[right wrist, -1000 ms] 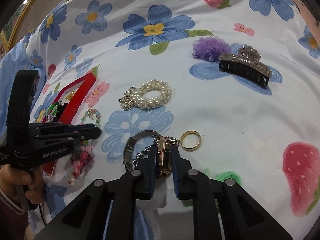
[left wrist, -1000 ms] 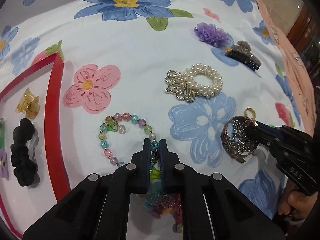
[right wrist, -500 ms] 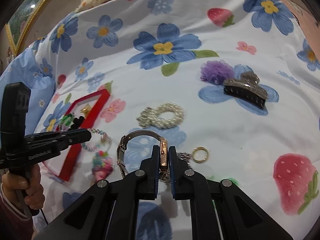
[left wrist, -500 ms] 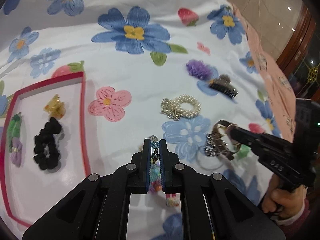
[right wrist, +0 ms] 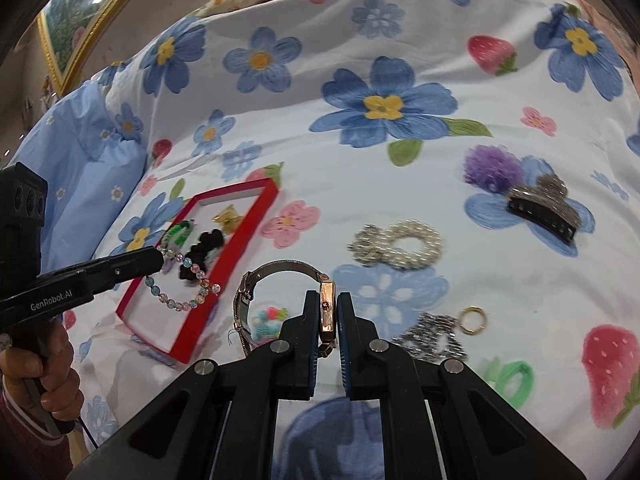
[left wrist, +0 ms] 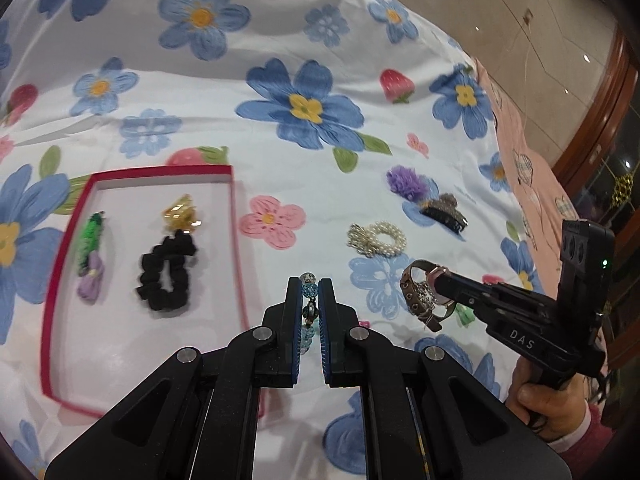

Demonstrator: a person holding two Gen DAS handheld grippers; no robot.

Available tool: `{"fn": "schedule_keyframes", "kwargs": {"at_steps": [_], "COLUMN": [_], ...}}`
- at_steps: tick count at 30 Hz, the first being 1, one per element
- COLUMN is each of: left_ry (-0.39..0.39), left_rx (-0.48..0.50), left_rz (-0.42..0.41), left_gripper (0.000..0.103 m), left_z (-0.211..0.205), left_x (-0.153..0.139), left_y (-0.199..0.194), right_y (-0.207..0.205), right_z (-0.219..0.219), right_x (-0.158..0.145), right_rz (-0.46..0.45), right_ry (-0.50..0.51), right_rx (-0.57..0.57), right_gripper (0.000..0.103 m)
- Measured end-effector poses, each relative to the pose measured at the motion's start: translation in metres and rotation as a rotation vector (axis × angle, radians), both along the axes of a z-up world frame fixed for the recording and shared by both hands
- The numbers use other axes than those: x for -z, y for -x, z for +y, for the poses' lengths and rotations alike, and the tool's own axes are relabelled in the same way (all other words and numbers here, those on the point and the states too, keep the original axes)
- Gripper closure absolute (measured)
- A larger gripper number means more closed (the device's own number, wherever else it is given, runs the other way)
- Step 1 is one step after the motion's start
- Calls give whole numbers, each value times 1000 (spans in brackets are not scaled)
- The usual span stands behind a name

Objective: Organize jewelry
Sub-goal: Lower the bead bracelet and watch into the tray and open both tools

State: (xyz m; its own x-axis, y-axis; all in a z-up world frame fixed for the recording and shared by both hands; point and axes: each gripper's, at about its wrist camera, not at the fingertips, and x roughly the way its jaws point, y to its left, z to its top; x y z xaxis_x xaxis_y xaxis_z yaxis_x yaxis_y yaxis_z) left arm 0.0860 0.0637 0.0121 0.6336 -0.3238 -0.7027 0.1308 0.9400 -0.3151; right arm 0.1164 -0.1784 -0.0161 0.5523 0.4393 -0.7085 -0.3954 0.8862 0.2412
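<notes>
My left gripper is shut on a pastel beaded bracelet and holds it in the air, hanging over the near right part of the red-rimmed tray. My right gripper is shut on a rose-gold wristwatch, lifted above the bedsheet right of the tray. The watch also shows in the left wrist view. In the tray lie a black scrunchie, an amber claw clip and a green and a lilac hair piece.
On the flowered sheet lie a pearl bracelet, a black rhinestone claw clip, a purple pompom, a gold ring, a silver chain piece, a green hair tie and a colourful charm cluster.
Both grippers have risen from the sheet with their items. The beaded bracelet now hangs over the tray's edge, and the watch is higher and free of the silver chain piece.
</notes>
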Motion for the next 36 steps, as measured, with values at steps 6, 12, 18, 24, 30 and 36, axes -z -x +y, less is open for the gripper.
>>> {"fn": "schedule_keyframes", "kwargs": {"at_steps": [6, 12, 18, 24, 30, 36], "left_ry": [8, 9, 8, 24, 33, 47], "left_rx": [-58, -110, -157, -200, -225, -240], "left_rz": [-16, -17, -9, 15, 43, 60], "left_gripper": [97, 97, 97, 96, 97, 97], "left_z": [29, 55, 79, 102, 121, 135], "left_x": [-5, -4, 1, 16, 34, 49], "left_y": [15, 23, 29, 33, 27, 13], "right_y": [4, 6, 8, 7, 2, -4], "right_z": [29, 59, 93, 127, 165, 192], "right_x": [-3, -5, -4, 0, 13, 32], "right_rz": [-3, -4, 0, 7, 24, 48], "right_ry": [-8, -10, -12, -6, 23, 70], "right_rx": [-59, -119, -179, -240, -296, -327], "right_gripper": [95, 95, 95, 95, 95, 95]}}
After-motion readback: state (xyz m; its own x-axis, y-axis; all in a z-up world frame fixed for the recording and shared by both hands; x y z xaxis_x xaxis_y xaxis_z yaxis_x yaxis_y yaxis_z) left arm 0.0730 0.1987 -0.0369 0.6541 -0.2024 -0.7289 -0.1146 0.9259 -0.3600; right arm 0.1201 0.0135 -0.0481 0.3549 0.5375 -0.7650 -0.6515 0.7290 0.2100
